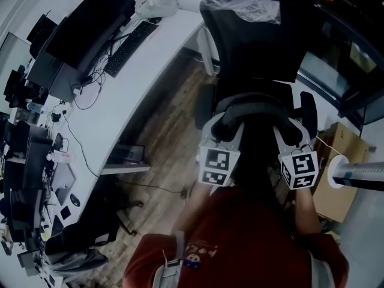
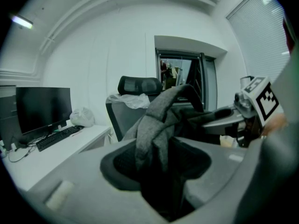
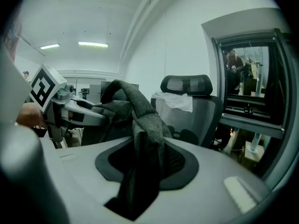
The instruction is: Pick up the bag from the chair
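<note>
A dark grey fabric bag (image 1: 255,108) hangs between my two grippers, just in front of the black office chair (image 1: 258,41) and off its seat. My left gripper (image 1: 227,128) is shut on one grey strap (image 2: 156,125), which runs up out of its jaws. My right gripper (image 1: 287,132) is shut on the other strap (image 3: 145,136) in the same way. Each gripper shows in the other's view: the right gripper (image 2: 254,104) and the left gripper (image 3: 51,99), with bag fabric stretched between them. The chair back (image 3: 187,106) stands beyond the bag.
A long white desk (image 1: 138,95) runs along the left with a monitor (image 1: 90,23), a keyboard (image 1: 129,47) and a white plastic bag (image 1: 157,3). A cardboard box (image 1: 339,161) sits on the floor at the right. A dark glass door (image 3: 247,78) stands behind the chair.
</note>
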